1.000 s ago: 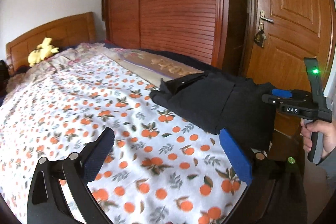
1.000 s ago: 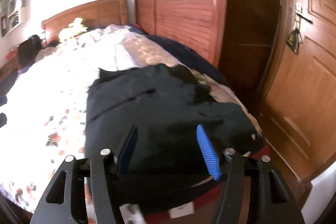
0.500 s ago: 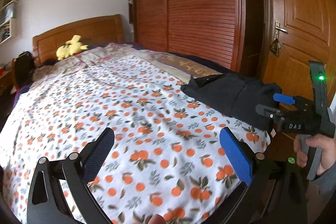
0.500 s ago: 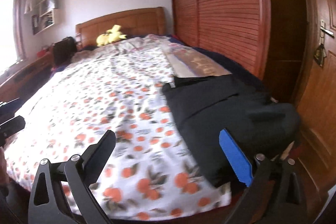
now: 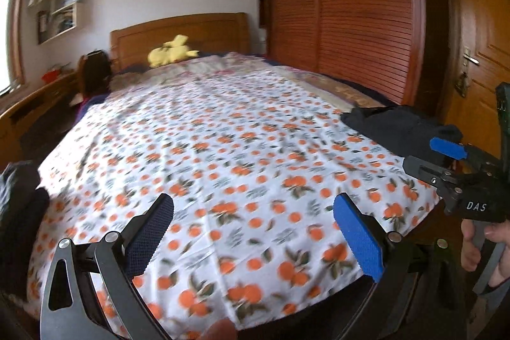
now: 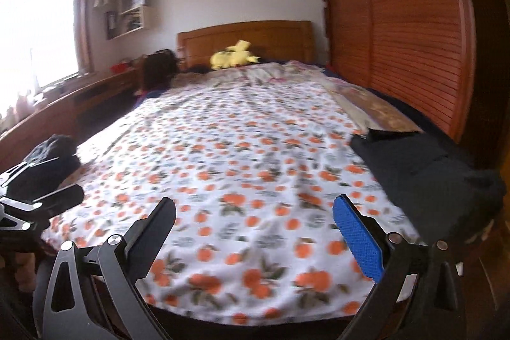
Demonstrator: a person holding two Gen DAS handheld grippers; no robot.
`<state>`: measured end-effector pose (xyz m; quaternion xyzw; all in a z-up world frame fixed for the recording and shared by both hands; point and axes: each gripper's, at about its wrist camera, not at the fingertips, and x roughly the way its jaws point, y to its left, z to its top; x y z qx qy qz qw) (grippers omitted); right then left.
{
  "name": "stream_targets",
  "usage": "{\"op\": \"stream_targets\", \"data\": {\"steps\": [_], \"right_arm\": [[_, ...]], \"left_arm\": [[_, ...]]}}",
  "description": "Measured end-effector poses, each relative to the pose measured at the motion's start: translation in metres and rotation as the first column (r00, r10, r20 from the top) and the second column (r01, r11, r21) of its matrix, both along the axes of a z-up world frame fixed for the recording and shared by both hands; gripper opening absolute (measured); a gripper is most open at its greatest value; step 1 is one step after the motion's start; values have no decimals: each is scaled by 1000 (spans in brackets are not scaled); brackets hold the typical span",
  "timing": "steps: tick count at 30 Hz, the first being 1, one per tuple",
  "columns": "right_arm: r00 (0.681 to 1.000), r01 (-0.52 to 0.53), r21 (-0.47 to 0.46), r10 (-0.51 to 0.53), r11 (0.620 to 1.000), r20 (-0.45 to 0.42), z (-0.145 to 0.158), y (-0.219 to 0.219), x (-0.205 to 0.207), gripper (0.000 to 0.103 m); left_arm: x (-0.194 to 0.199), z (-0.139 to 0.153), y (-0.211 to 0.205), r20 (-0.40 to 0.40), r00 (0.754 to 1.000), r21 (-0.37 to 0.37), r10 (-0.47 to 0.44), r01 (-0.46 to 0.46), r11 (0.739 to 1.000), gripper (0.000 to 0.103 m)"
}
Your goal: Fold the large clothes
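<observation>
A folded black garment (image 5: 398, 123) lies on the bed's near right corner; it also shows in the right wrist view (image 6: 427, 168). Another dark garment pile (image 6: 54, 155) lies at the bed's near left edge, also in the left wrist view (image 5: 19, 196). My left gripper (image 5: 251, 235) is open and empty above the foot of the bed. My right gripper (image 6: 255, 231) is open and empty, also over the foot of the bed, left of the folded garment. The right gripper also shows in the left wrist view (image 5: 446, 158), beside the folded garment.
The bed has a white sheet with orange fruit print (image 5: 223, 148). A yellow plush toy (image 5: 172, 53) lies by the wooden headboard (image 5: 178, 34). A slatted wooden wardrobe (image 5: 350, 15) and a door (image 5: 478, 53) stand on the right. A low wooden bench (image 6: 63, 97) runs along the left under the window.
Both grippers have pulled back from the folded black garment and swung left toward the middle of the bed. The right gripper's jaws have opened wider. The garment stays at the right corner.
</observation>
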<state>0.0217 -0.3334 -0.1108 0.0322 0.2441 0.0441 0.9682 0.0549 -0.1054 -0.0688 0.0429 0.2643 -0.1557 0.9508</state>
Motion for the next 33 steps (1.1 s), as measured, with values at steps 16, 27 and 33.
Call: {"op": "stream_targets", "data": {"steps": [16, 27, 33], "right_arm": [[988, -148, 8, 148, 989, 42, 11, 94, -1, 95], [984, -116, 0, 115, 993, 135, 42, 104, -20, 95], [982, -74, -7, 74, 997, 175, 54, 98, -31, 95]], "left_arm": [[-43, 29, 93, 68, 976, -35, 208, -206, 978, 100], [-57, 57, 103, 129, 957, -49, 262, -257, 965, 100], [-65, 66, 105, 154, 947, -54, 282, -277, 959, 100]]}}
